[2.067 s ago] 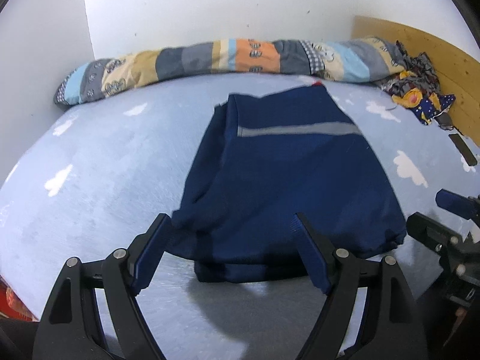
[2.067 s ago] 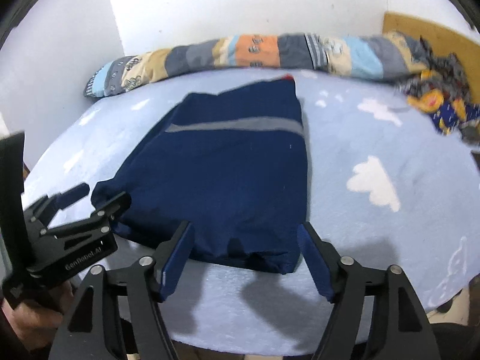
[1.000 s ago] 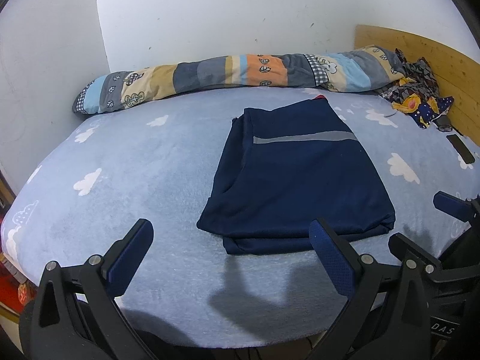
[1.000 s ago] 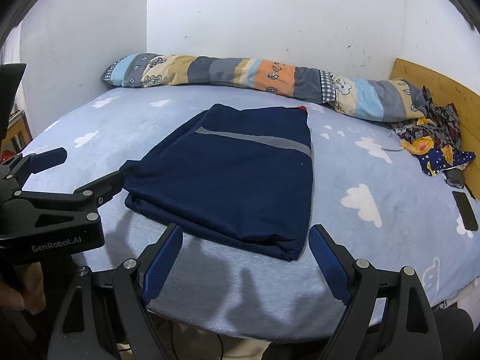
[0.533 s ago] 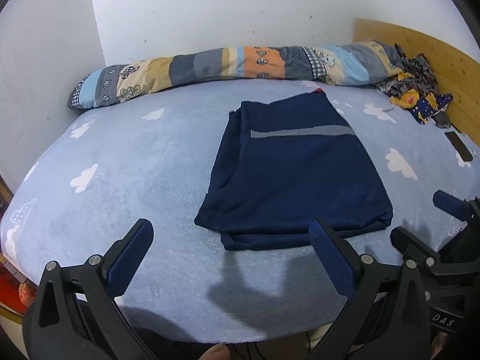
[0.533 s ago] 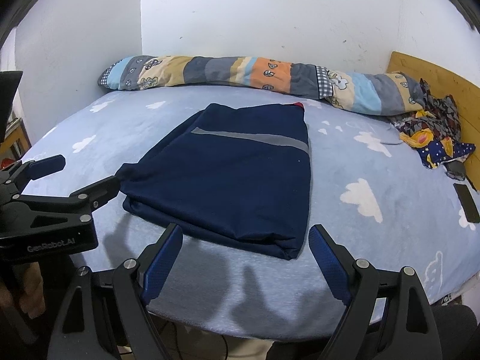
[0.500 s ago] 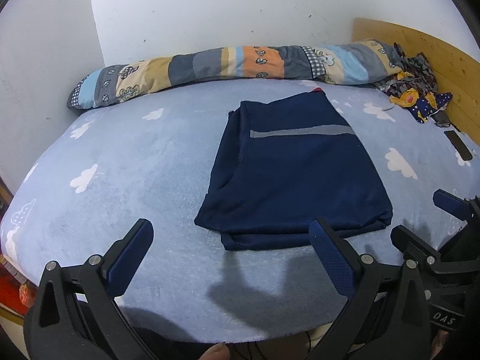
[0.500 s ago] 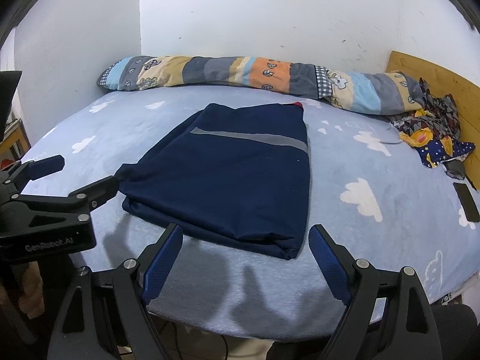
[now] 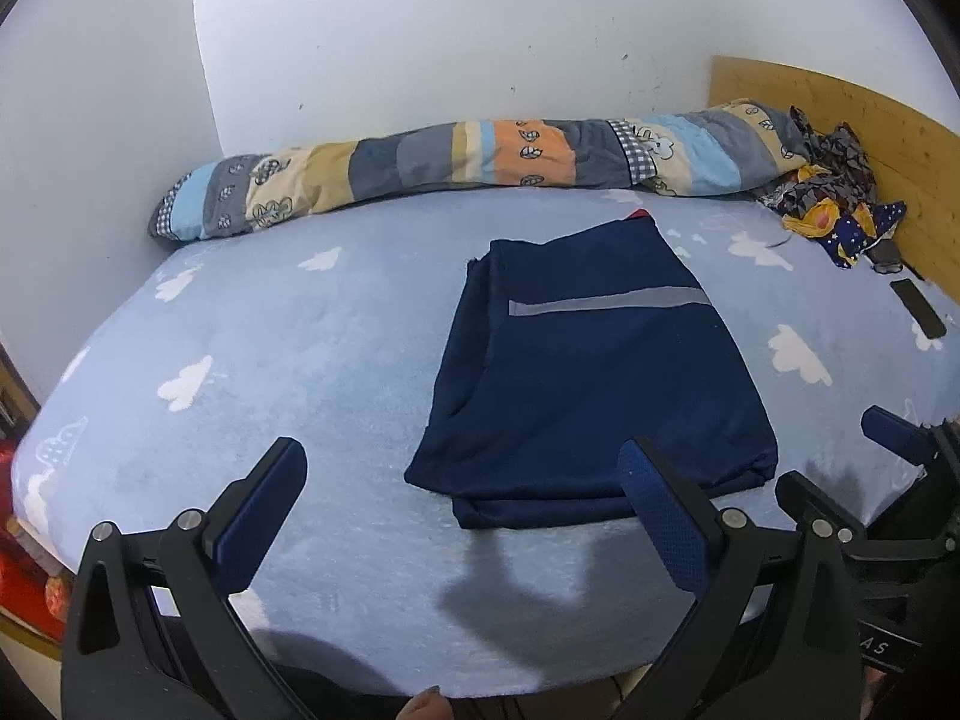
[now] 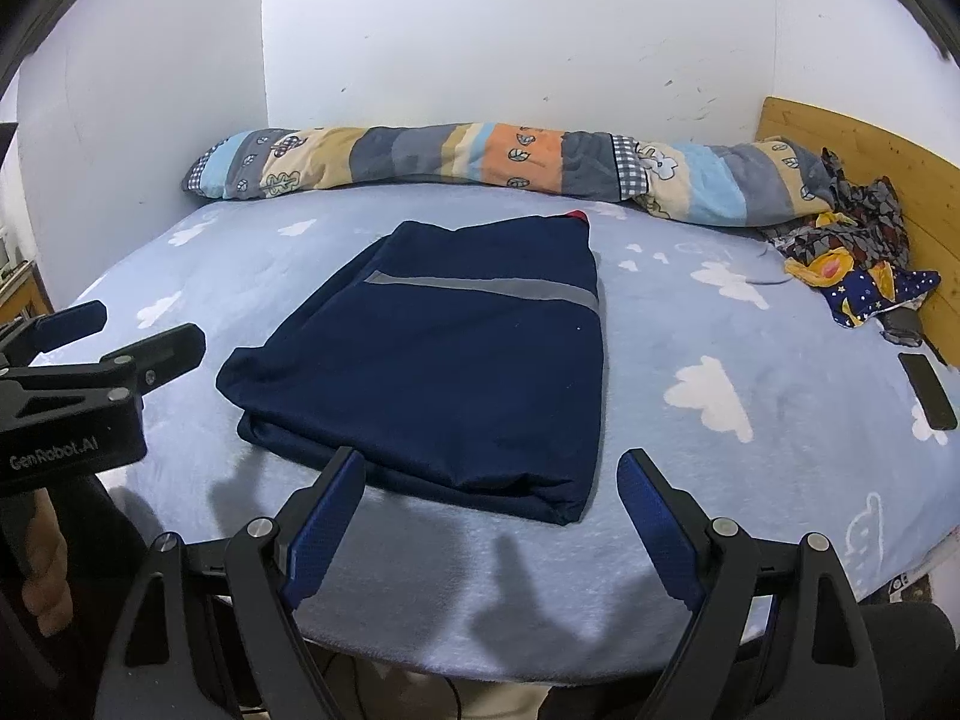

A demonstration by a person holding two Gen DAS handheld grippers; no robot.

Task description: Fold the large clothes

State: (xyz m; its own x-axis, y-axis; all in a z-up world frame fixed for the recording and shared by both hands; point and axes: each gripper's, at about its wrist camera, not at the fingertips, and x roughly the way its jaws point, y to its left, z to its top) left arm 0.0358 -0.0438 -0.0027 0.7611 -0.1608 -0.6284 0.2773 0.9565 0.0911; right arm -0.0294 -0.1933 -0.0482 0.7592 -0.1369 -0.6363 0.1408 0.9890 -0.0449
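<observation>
A navy garment (image 9: 594, 372) (image 10: 444, 360) with a grey stripe lies folded into a flat rectangle in the middle of the light blue bed. My left gripper (image 9: 462, 480) hovers open above the bed's near edge, short of the garment's near left corner, with nothing between its blue pads. My right gripper (image 10: 492, 486) is open too, just short of the garment's near edge, and it holds nothing. Each gripper shows at the side of the other's view: the right gripper (image 9: 840, 456), the left gripper (image 10: 114, 330).
A long patchwork bolster (image 9: 480, 162) (image 10: 480, 162) lies along the white back wall. Crumpled patterned clothes (image 10: 852, 252) sit at the wooden headboard (image 10: 870, 156) on the right, with a dark phone (image 10: 927, 390) near them. The cloud-print sheet (image 9: 270, 348) spreads to the left.
Two seconds ago both grippers stood close over the garment's near edge; they have since drawn back from it, the left one opening wider. In the last half second nothing has moved.
</observation>
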